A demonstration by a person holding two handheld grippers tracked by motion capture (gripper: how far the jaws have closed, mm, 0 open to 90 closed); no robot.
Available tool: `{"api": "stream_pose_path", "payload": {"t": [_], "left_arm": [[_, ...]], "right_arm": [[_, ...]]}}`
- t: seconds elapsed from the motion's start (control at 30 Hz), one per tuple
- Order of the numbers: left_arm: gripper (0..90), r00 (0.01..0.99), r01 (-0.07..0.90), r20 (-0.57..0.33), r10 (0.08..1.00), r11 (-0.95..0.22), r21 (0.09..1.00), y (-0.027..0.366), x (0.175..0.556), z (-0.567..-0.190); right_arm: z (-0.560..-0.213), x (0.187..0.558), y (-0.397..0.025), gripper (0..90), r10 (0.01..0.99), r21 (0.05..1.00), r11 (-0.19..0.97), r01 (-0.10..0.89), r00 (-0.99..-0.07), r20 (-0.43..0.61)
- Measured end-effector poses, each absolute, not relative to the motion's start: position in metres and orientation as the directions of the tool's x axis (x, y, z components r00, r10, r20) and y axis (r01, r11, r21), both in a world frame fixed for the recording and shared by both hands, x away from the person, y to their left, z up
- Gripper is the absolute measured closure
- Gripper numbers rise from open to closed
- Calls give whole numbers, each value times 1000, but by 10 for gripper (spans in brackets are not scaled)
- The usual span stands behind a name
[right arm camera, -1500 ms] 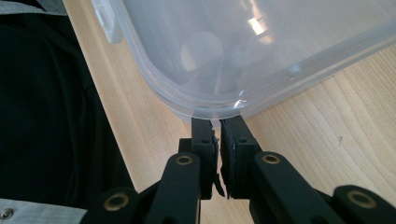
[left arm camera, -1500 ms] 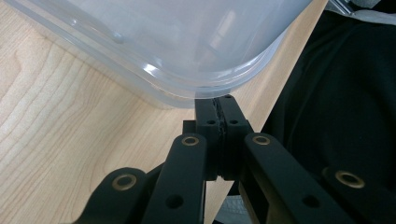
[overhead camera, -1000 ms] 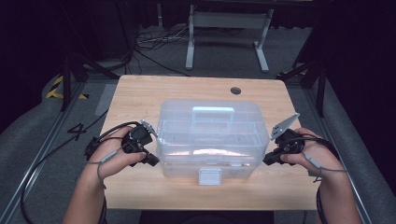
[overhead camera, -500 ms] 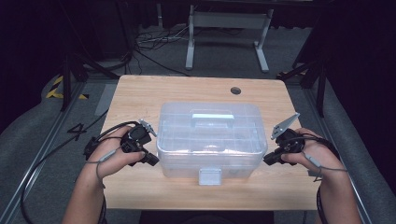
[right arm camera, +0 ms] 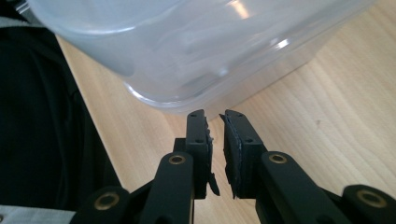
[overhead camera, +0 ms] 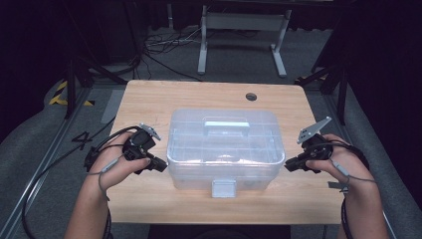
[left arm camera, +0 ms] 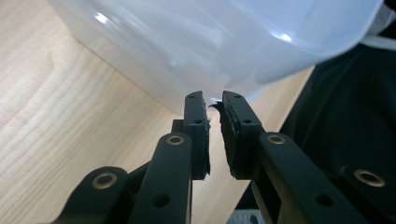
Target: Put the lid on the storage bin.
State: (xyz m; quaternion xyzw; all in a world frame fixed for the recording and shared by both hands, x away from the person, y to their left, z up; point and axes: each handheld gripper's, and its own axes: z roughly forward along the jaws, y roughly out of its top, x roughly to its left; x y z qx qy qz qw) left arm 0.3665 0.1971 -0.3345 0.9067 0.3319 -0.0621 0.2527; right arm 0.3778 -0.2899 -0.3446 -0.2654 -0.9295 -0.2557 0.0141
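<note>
dark floor with cables surrounds the wooden table in the high view. a clear plastic box with a lid handle and front latch sits at the table's middle. both forearms come up from below, the left gripper at the box's left side and the right gripper at its right, pointing inward.

from the left gripper view, the jaws stand nearly closed, a narrow gap between them, tips at the box's lower rim.

from the right gripper view, the jaws stand the same, tips just under the box's rounded corner. no writing is readable.

Box sits mid-table (seemingly), tongs flanking it.
</note>
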Motion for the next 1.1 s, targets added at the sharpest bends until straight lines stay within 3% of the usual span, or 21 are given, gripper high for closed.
{"api": "stream_pose_path", "payload": {"t": [0.27,0.47,0.53,0.77,1.1], "left_arm": [[723,739,648,-240,629,-567,509,210,367,-333],[584,707,647,-215,673,-494,581,219,366,-333],[550,699,642,-203,685,-477,600,223,365,-334],[433,670,613,-147,728,-431,662,233,370,-335],[415,632,613,-103,768,-413,674,241,378,-344]], "right_arm": [[-336,385,-300,754,531,545,669,506,-838,126],[-327,393,-304,661,589,654,570,497,-802,96],[-325,398,-305,594,615,706,521,480,-785,80],[-326,407,-306,491,656,793,427,435,-753,60],[-338,423,-320,434,729,839,358,410,-684,23]]}}
